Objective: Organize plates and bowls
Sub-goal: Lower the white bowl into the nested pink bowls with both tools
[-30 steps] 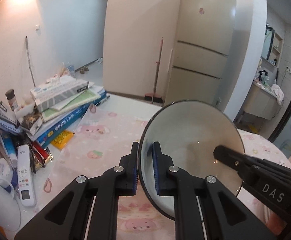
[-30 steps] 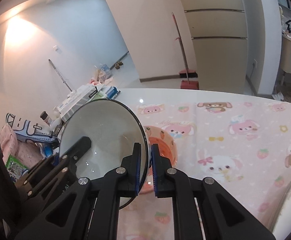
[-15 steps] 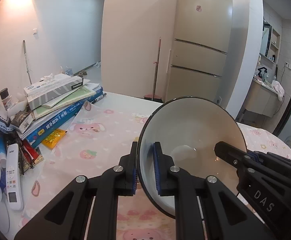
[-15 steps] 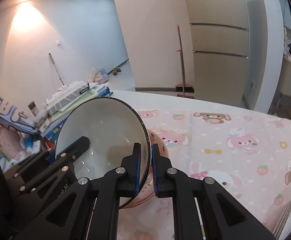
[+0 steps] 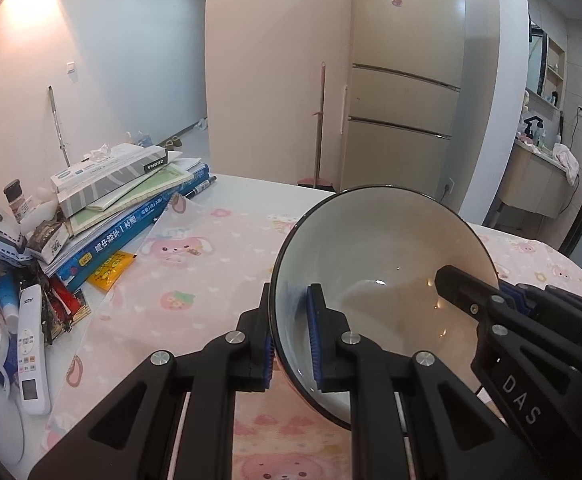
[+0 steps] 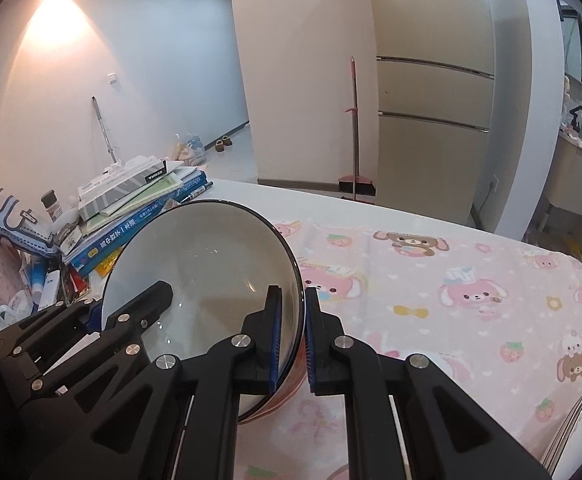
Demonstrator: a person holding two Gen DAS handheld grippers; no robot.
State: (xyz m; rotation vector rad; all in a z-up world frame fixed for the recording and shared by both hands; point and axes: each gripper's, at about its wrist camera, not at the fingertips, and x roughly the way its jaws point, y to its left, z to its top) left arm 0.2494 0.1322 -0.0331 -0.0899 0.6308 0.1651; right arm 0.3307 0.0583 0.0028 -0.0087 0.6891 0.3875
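Both grippers have lowered the bowl (image 5: 383,276) | left gripper (image 5: 291,336) and right gripper (image 6: 291,334) clamp opposite rims | uneven release tips it onto surface (image 6: 471,280).

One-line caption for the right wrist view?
Both tools, right and left, clamp opposite rims of a dark-rimmed bowl above the pink tablecloth.

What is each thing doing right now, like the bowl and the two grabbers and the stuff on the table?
bowl: empty, gripped on opposite rim sides by both grippers
left gripper: shut on the bowl's rim
right gripper: shut on the bowl's rim
fridge: doors closed
stack of books: piled unevenly on the table's left side
remote control: lying flat, face up
broom: upright against the wall
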